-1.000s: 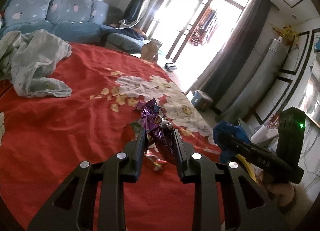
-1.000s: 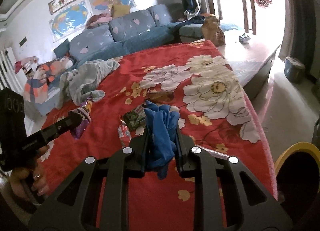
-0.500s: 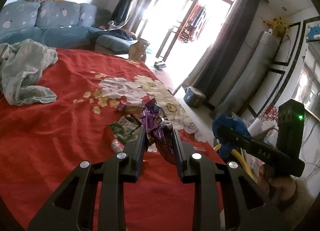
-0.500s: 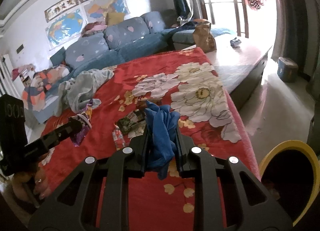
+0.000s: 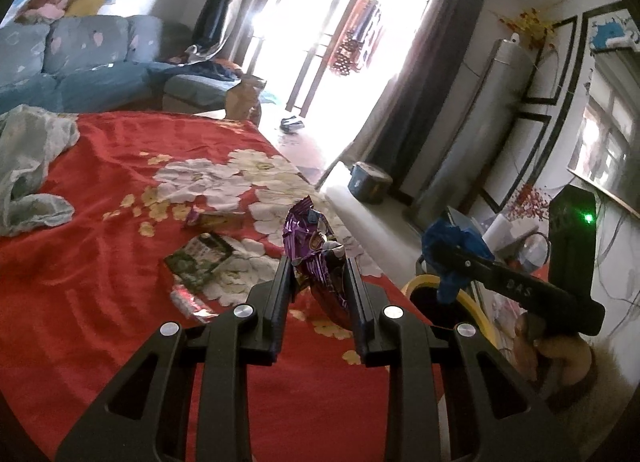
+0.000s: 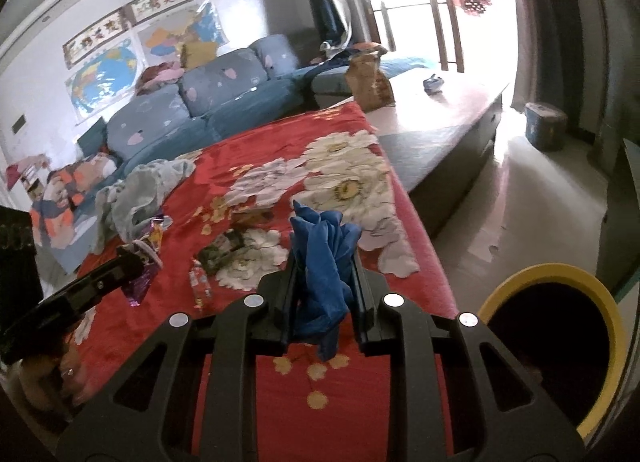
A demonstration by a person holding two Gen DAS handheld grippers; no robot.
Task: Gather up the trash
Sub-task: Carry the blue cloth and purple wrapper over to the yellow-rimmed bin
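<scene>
My left gripper (image 5: 318, 262) is shut on a crumpled purple snack wrapper (image 5: 316, 250), held above the red flowered blanket (image 5: 100, 302). My right gripper (image 6: 323, 262) is shut on a crumpled blue glove (image 6: 324, 262); it also shows in the left wrist view (image 5: 452, 250) over a yellow-rimmed trash bin (image 5: 476, 302). The bin (image 6: 560, 342) sits on the floor at the blanket's right edge. A green wrapper (image 5: 200, 258), a small red wrapper (image 5: 188, 300) and a brownish wrapper (image 5: 216, 217) lie on the blanket.
A grey-green garment (image 5: 28, 173) lies at the blanket's left. A blue sofa (image 6: 208, 101) stands behind. A brown paper bag (image 6: 368, 81) and a platform edge (image 6: 452, 141) are at the far end. A blue tub (image 6: 546, 125) stands on the floor.
Both grippers have drawn back and toward the right with their loads. The blue glove is now over the bin's rim, and the bin looms larger in the right wrist view.
</scene>
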